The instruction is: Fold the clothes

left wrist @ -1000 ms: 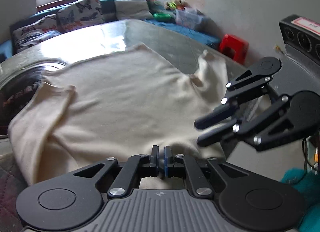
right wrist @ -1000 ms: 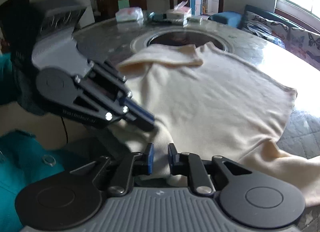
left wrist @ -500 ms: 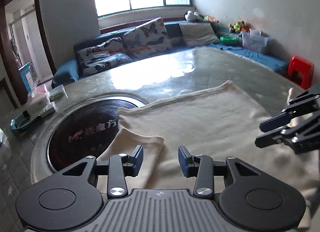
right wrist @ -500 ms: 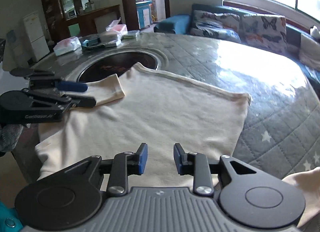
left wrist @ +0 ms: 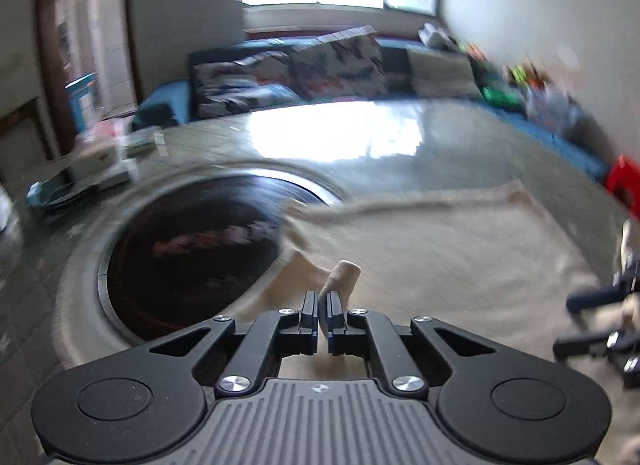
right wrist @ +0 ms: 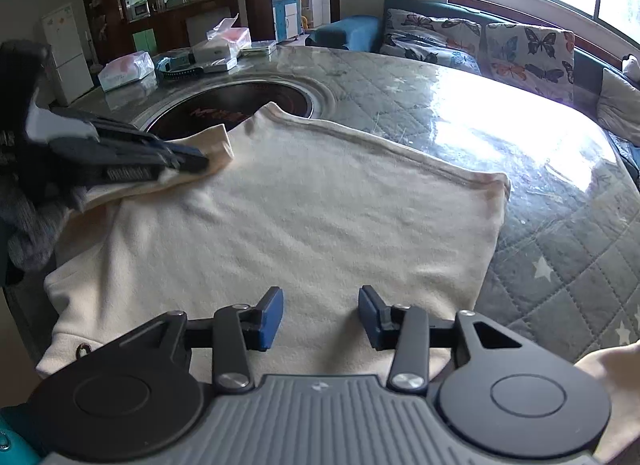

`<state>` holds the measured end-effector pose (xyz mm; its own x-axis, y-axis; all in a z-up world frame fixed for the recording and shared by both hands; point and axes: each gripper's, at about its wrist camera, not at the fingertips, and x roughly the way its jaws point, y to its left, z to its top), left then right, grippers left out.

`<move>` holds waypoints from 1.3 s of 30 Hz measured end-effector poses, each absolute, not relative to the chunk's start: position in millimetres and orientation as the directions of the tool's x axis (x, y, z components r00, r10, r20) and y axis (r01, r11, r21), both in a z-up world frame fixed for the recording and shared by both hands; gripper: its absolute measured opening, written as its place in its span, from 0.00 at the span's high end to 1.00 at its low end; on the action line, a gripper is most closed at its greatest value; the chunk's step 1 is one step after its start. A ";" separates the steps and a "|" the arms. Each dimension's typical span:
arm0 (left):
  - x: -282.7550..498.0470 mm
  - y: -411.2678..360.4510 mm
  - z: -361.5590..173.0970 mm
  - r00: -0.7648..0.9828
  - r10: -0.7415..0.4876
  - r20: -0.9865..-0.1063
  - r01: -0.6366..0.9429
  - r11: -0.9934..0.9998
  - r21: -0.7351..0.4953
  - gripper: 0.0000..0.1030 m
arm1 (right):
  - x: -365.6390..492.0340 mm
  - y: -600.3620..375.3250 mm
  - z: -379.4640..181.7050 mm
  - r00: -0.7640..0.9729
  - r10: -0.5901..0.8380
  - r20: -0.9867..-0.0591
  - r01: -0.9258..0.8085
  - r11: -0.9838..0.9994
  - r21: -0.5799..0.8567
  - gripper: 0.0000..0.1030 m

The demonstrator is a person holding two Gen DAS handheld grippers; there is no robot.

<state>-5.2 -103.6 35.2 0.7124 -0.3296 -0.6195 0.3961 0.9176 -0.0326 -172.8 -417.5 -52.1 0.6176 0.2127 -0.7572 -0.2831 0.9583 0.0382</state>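
A cream T-shirt (right wrist: pixel 304 217) lies spread flat on the round table, also in the left wrist view (left wrist: pixel 460 257). My left gripper (left wrist: pixel 323 305) is shut on the shirt's left sleeve (left wrist: pixel 342 277), pinching a fold of its cuff; from the right wrist view it (right wrist: pixel 192 159) sits at the sleeve (right wrist: pixel 212 145) beside the dark centre disc. My right gripper (right wrist: pixel 320 315) is open and empty, hovering over the shirt's near part. The right gripper also shows blurred at the right edge of the left wrist view (left wrist: pixel 600 325).
The table (right wrist: pixel 540 169) has a quilted grey cover and a dark round centre disc (right wrist: pixel 240 105). Tissue packs and boxes (right wrist: pixel 176 61) stand at its far side. A sofa with butterfly cushions (right wrist: pixel 500 45) stands under the window. A red stool (left wrist: pixel 624 185) stands right.
My left gripper closed on the sleeve cuff, which now sticks up between its fingers. My right gripper opened wider and stays over the shirt.
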 end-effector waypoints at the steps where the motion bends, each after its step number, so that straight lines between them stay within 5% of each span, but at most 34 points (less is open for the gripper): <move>1: -5.9 -92.4 40.6 0.724 -0.330 -0.605 0.372 0.926 -0.060 0.97 | -172.7 -416.9 -52.0 0.617 0.211 -0.758 -0.284 0.958 0.036 0.57; 10: -35.5 22.0 75.1 0.839 -0.198 -0.507 0.141 0.979 -0.149 0.97 | -171.7 -414.0 -52.2 0.617 0.201 -0.761 -0.289 0.957 0.019 0.55; 16: -35.6 64.0 58.5 0.778 -0.219 -0.590 0.072 0.962 -0.263 0.97 | -171.1 -413.0 -52.6 0.617 0.190 -0.764 -0.283 0.959 0.010 0.50; 21: -27.5 44.4 46.5 0.730 -0.300 -0.614 0.117 0.940 -0.321 0.88 | -170.7 -412.0 -52.6 0.616 0.185 -0.766 -0.278 0.961 0.008 0.49; 25: -12.1 21.8 40.0 0.709 -0.328 -0.624 0.119 0.928 -0.352 0.60 | -170.6 -411.0 -52.7 0.616 0.181 -0.767 -0.279 0.960 0.003 0.48; 31: 10.6 6.7 29.3 0.686 -0.308 -0.659 0.049 0.923 -0.381 0.51 | -171.2 -411.3 -53.3 0.616 0.183 -0.766 -0.281 0.960 0.004 0.47; 36: 6.5 13.9 32.6 0.719 -0.272 -0.639 0.021 0.928 -0.371 0.54 | -171.6 -410.8 -54.4 0.620 0.188 -0.762 -0.285 0.958 0.004 0.45; 39: 4.0 18.2 34.5 0.738 -0.250 -0.627 0.004 0.930 -0.366 0.78 | -171.6 -410.4 -54.9 0.622 0.189 -0.760 -0.286 0.958 0.004 0.44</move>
